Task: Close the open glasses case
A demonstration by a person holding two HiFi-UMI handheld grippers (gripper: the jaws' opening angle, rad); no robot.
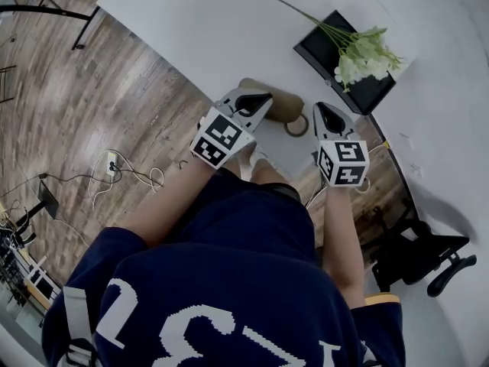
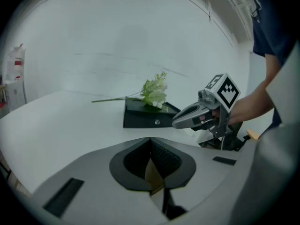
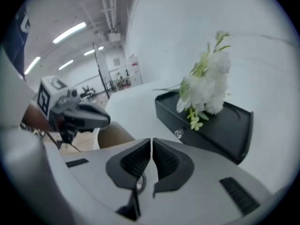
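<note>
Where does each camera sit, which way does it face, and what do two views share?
Head view: on the person's head, facing steeply down at the table edge; shows shirt, forearms, left tool on the glasses case, right tool.
Left gripper view: on the left tool, facing across the table toward the tray; shows its jaws gripping the case, and right tool.
Right gripper view: on the right tool, facing the tray; jaws together, empty; left tool visible.
Shared: both gripper views show the flowers on the tray.

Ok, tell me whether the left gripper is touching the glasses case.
Touching. The left gripper view shows the left gripper pinching a tan edge of the glasses case.
</note>
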